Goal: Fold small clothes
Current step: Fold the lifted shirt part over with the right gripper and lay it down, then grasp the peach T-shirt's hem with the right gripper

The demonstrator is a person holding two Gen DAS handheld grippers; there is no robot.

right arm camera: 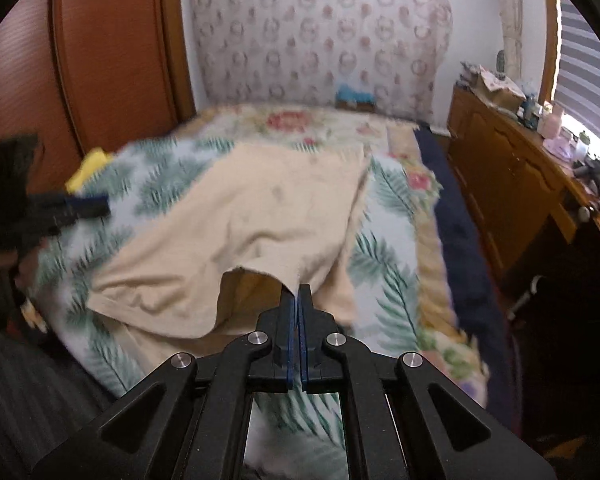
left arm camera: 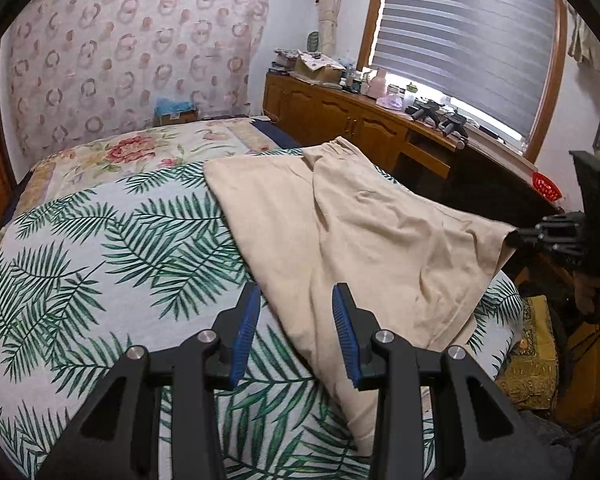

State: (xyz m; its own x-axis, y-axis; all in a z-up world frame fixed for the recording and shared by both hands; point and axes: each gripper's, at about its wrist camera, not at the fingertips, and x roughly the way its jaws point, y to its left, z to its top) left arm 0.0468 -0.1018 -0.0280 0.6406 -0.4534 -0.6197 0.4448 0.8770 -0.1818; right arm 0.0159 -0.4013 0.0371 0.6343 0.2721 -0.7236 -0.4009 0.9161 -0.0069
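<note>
Right gripper clamped tight on hem of beige shorts, lifting it off palm-print bedspread; left gripper part-open, holding nothing

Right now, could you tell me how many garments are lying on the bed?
1: a beige garment spread across the leaf-print bedspread, one corner pinched in the right gripper. Others may be hidden.

Open bedspread left of shorts
</note>
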